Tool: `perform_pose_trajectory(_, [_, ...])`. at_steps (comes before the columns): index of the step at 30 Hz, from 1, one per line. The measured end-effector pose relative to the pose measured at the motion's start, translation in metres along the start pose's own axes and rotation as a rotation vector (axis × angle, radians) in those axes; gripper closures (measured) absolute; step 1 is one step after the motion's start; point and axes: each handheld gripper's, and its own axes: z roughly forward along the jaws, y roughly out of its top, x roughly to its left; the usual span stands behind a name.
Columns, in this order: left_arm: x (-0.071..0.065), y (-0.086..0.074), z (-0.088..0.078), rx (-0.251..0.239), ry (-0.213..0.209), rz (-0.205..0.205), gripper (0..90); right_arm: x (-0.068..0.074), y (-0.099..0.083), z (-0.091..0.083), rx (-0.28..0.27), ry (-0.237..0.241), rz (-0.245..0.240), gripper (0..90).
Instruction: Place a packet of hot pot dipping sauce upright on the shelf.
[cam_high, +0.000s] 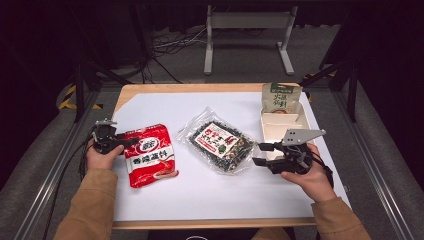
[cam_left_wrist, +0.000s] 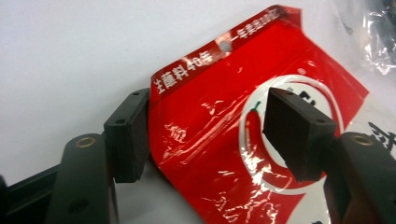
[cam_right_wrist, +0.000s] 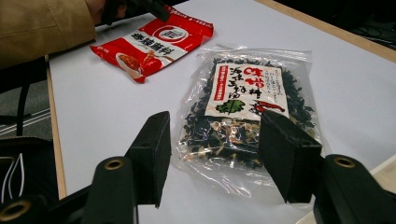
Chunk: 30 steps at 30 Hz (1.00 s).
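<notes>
A red instant-noodle packet (cam_high: 149, 155) lies flat on the left of the white table cover. My left gripper (cam_high: 127, 143) is at its upper left corner, and in the left gripper view its jaws straddle that corner (cam_left_wrist: 224, 140), one pad beside the lifted edge and one over the printed face, open. A clear bag of dark dried vegetables (cam_high: 221, 141) with a red and white label lies mid-table. My right gripper (cam_high: 260, 154) is level at the bag's right edge, open; its own view has the bag (cam_right_wrist: 243, 93) just beyond the jaws.
A white compartment tray (cam_high: 280, 122) stands at the back right with a green and beige pouch (cam_high: 281, 97) leaning at its far end. The table's wooden rim (cam_high: 210, 223) borders the white cover. Bare cover lies in front of both packets.
</notes>
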Motion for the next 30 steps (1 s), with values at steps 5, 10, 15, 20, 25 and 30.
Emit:
perform_pose_trajectory(5, [-0.006,0.000,-0.010,-0.035,0.002,0.015,39.2,0.000,0.000,0.001,0.002,0.005,-0.002,44.9])
perform_pose_trajectory(10, [-0.017,0.000,-0.019,-0.044,-0.016,0.062,39.1,0.000,0.000,0.003,0.005,0.014,-0.002,46.0])
perform_pose_trajectory(15, [-0.029,0.000,-0.025,-0.043,-0.036,0.105,40.5,0.002,0.000,0.005,0.008,0.024,-0.007,46.1])
perform_pose_trajectory(20, [-0.027,-0.001,-0.020,-0.019,-0.028,0.096,40.7,0.003,0.001,0.007,0.010,0.032,-0.011,46.3])
perform_pose_trajectory(25, [-0.023,-0.003,-0.013,0.003,-0.008,0.090,43.8,0.004,0.001,0.008,0.012,0.039,-0.012,46.7])
perform_pose_trajectory(30, [-0.021,-0.004,-0.006,0.024,0.034,0.101,46.6,0.004,0.000,0.009,0.019,0.043,-0.014,47.3])
